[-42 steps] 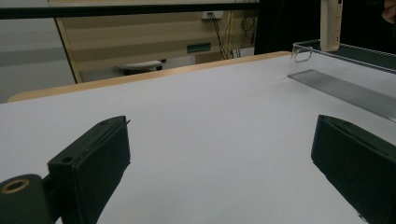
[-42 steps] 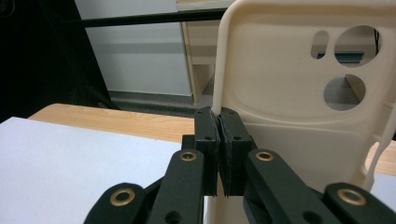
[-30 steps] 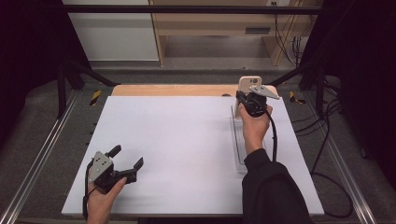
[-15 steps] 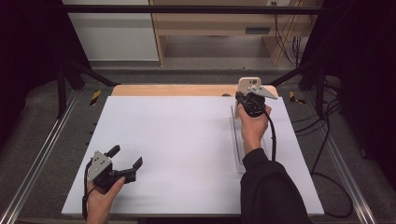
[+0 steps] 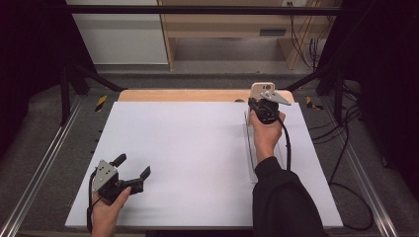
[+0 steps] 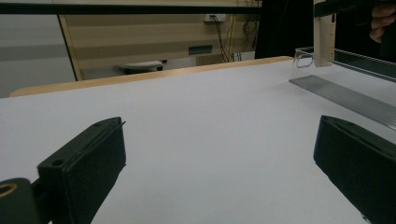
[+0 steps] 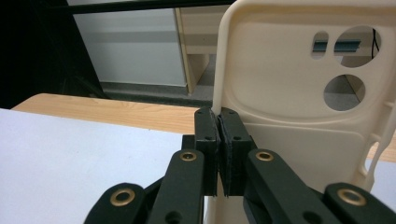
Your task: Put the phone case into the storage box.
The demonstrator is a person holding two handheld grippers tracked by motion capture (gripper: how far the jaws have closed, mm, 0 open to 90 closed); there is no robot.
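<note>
Right gripper view: right gripper [image 7: 219,154] fingers pinch the case [image 7: 299,93] edge, so keep it upright; left gripper [image 5: 132,173] fingers stay apart

Cream phone case [image 7: 299,93] upright, edge pinched, camera cutouts visible.

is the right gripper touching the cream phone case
Touching. The right gripper view shows the right gripper with its jaws pinched shut on the phone case's edge.
</note>
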